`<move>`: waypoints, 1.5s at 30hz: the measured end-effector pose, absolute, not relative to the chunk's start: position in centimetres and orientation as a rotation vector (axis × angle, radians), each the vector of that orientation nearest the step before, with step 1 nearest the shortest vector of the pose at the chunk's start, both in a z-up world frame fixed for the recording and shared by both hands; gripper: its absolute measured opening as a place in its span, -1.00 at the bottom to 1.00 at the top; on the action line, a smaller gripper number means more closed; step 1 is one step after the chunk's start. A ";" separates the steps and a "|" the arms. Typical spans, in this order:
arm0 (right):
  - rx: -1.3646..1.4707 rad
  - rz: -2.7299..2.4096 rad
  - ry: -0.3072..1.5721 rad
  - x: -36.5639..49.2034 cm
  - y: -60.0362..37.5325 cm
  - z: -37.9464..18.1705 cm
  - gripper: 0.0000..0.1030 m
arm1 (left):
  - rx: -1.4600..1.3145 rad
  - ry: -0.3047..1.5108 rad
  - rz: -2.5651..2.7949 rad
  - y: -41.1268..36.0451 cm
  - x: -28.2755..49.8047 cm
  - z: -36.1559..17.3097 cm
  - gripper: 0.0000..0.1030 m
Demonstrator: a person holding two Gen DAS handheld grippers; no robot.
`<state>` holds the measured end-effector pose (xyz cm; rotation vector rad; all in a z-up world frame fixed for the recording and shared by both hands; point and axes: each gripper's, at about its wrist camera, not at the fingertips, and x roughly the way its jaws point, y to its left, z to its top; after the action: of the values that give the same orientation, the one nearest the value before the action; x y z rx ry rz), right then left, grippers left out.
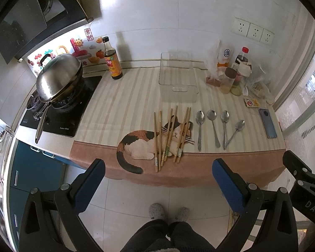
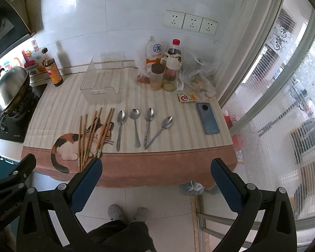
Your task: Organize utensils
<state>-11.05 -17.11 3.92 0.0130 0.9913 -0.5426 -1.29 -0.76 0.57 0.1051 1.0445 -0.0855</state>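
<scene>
Left gripper [image 1: 158, 178] and right gripper [image 2: 156, 177]: both spread wide, holding nothing, held off the counter's front edge. Chopsticks [image 1: 170, 136] and four spoons [image 2: 142, 126] lie on the striped cloth [image 1: 119, 105], in front of the clear tray [image 2: 103, 84]. Only the left view shows the whole stove [image 1: 58, 113] and wok [image 1: 58, 77]; only the right view shows the glass door [image 2: 283, 105]. Phone [image 2: 208, 118] at the cloth's right.

We see a surface [image 1: 119, 105] under a striped cat-print cloth [image 1: 199, 163] carrying wooden chopsticks [image 1: 168, 136], four spoons [image 1: 216, 126], a clear bin [image 1: 176, 79], condiment bottles [image 1: 237, 71], a soy bottle [image 1: 112, 61] and a phone [image 1: 267, 122].
</scene>
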 end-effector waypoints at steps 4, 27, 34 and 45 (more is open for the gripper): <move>0.015 -0.543 0.992 -11.0 -17.1 4.1 1.00 | 0.104 1.044 -0.085 -0.8 -1.3 0.5 1.00; 0.008 -0.545 0.990 -10.7 -16.9 4.2 1.00 | 0.104 1.042 -0.086 -1.0 -1.0 0.8 1.00; 0.008 -0.547 0.989 -10.7 -16.8 4.2 1.00 | 0.104 1.042 -0.087 -1.1 -0.9 0.9 1.00; 0.007 -0.545 0.989 -10.8 -16.8 4.3 1.00 | 0.103 1.043 -0.090 -1.9 -0.3 1.3 1.00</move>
<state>-10.79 -16.80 4.32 0.0070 0.9889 -0.5452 -0.27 -1.90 1.26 0.1035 1.0425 -0.0898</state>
